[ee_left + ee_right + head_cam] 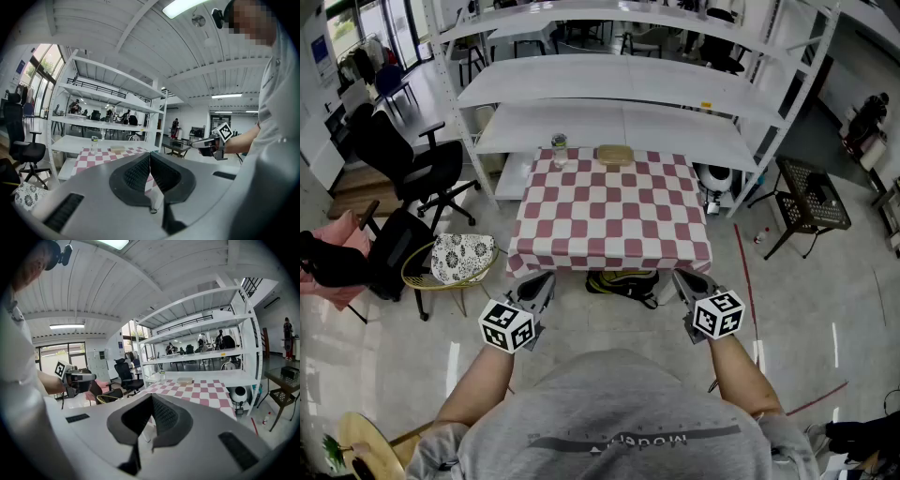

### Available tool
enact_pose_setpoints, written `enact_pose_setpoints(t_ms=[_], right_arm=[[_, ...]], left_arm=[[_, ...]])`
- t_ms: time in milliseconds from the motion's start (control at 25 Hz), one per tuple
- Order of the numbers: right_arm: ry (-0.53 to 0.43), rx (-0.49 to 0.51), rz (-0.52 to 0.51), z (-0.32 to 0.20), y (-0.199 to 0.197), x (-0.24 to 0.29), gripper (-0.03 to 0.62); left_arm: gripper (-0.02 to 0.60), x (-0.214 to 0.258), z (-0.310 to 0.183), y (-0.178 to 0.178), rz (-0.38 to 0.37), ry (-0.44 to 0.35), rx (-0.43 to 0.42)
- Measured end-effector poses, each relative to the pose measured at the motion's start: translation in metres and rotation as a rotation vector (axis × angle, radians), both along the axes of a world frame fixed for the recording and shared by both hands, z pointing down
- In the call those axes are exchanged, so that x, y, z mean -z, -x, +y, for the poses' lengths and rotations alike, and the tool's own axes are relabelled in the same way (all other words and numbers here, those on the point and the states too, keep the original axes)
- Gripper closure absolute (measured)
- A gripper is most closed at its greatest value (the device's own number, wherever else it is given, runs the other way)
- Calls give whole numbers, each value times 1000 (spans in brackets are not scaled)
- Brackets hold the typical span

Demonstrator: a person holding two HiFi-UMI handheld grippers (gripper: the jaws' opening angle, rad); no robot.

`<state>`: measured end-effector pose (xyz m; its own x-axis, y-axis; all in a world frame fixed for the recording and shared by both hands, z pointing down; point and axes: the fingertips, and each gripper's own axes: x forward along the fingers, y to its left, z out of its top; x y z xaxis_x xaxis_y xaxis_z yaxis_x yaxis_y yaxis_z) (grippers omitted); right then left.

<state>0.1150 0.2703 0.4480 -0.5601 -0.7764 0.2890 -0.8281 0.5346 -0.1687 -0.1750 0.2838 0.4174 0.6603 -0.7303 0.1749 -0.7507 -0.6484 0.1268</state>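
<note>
While both grippers hang in the air short of the table's near edge, neither touches anything. The left gripper sits off the near-left corner and the right gripper off the near-right corner, well apart from each other, and both point toward the far side.

In the left gripper view, the left gripper's jaws are pressed together at the tips with nothing between them. The right gripper view shows the same: the right gripper's jaws meet at the tips and are empty.

The table wears a red-and-white checked cloth. A small clear jar stands upright at its far-left corner. A flat tan box lies just right of the jar, near the middle of the far edge. Both are well apart from the grippers, with the whole cloth lying between. From the left gripper the jar and box show far off to the left of the jaws. From the right gripper the jar and box show far ahead, above the jaws.

White shelving rises behind the table. A black office chair stands to the far left, and a yellow chair with a patterned cushion stands beside the table's near-left corner. A dark bag lies under the near edge between the grippers.
</note>
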Motion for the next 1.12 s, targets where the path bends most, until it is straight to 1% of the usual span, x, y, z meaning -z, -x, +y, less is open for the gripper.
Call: enact_pose_setpoints(t_ms=[360,640,840,1120], right_arm=[[-3,5,3,-2,-10,-2,571],[-8,-3,-16,-8,-21,0,569],[-17,15,-9,-14,-35,6,568],[-27,56,-2,-16,-61,10,568]], left_arm=[[568,-1,-3,-11,-15,-1,-7],[568,0,-7,-26,-30,-1,-14],[568,6,-9,-44,-31,-6,3],[568,8,-5,-80,-26,-18,41]])
